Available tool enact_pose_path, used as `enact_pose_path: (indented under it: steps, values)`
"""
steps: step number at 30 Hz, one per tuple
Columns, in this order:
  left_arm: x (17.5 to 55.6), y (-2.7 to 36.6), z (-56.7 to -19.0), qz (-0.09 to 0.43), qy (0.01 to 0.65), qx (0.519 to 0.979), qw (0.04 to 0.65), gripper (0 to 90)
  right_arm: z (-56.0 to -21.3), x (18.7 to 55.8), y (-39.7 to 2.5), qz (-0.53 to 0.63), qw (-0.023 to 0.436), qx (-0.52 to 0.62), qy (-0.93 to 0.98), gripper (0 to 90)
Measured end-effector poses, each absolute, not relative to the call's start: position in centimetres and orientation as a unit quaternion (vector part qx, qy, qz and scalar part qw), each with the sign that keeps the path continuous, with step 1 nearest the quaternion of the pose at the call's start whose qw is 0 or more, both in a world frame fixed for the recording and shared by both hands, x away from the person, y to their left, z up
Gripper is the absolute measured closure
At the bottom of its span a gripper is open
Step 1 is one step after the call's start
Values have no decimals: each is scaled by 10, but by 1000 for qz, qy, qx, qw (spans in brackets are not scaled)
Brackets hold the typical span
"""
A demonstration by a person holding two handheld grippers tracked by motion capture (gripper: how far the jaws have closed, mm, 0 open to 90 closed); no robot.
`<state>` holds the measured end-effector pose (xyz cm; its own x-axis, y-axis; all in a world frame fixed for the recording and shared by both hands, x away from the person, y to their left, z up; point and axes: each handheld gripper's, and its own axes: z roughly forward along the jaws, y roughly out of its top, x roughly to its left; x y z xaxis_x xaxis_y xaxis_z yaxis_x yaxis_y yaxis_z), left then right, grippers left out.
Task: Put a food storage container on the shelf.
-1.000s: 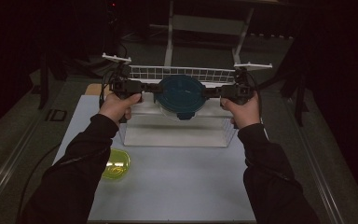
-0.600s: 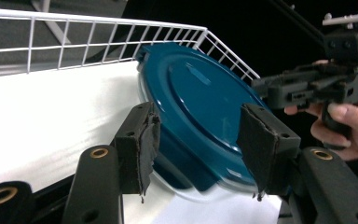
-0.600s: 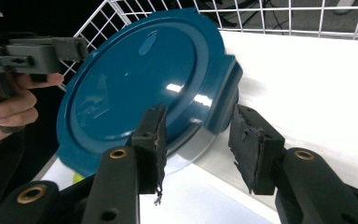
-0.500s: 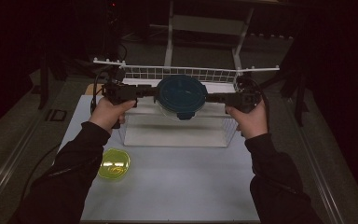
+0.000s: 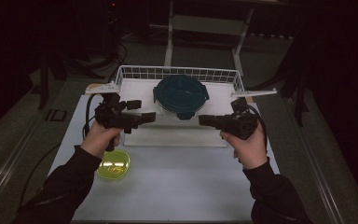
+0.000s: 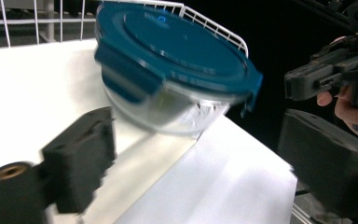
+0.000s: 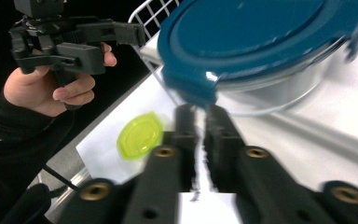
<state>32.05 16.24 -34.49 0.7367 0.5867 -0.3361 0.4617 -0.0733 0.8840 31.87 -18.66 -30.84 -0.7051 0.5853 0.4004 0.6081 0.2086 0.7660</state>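
Note:
A round clear container with a teal clip lid [image 5: 181, 95] [image 6: 168, 51] [image 7: 261, 42] rests on the white floor of a wire basket [image 5: 177, 72], near its open front edge. My left gripper [image 5: 148, 116] [image 6: 200, 158] hovers just left of the container, open, jaws wide apart with nothing between them. It also appears far off in the right gripper view [image 7: 126, 32]. My right gripper [image 5: 203, 120] [image 7: 200, 116] hangs just right of the container, its jaws almost touching and holding nothing. The left gripper view catches it at the right [image 6: 293, 86].
A yellow-green lid [image 5: 114, 164] [image 7: 140, 135] lies flat on the white tabletop [image 5: 182, 186] at the front left, under the left forearm. The basket's wire walls rise behind and beside the container. Dark floor and stands surround the table.
Both grippers earlier pressed on the container's sides, holding it over the basket. They have let go and drawn back toward the person, and the container now sits in the basket.

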Motion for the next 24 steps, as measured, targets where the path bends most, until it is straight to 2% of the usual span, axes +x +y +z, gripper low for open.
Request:
enact_pose_path:
  steps: [2, 16, 24]
  values:
    - [312, 164, -352, 65, 356, 732, 577, 17, -313, 316, -183, -495, 16, -382, -780, 898]
    - [264, 180, -387, 137, 358, 736, 558, 11, -326, 328, -156, -500, 30, -386, -775, 899]
    - [250, 193, -404, 145, 375, 727, 556, 10, -333, 340, -151, -495, 31, -398, -772, 900]
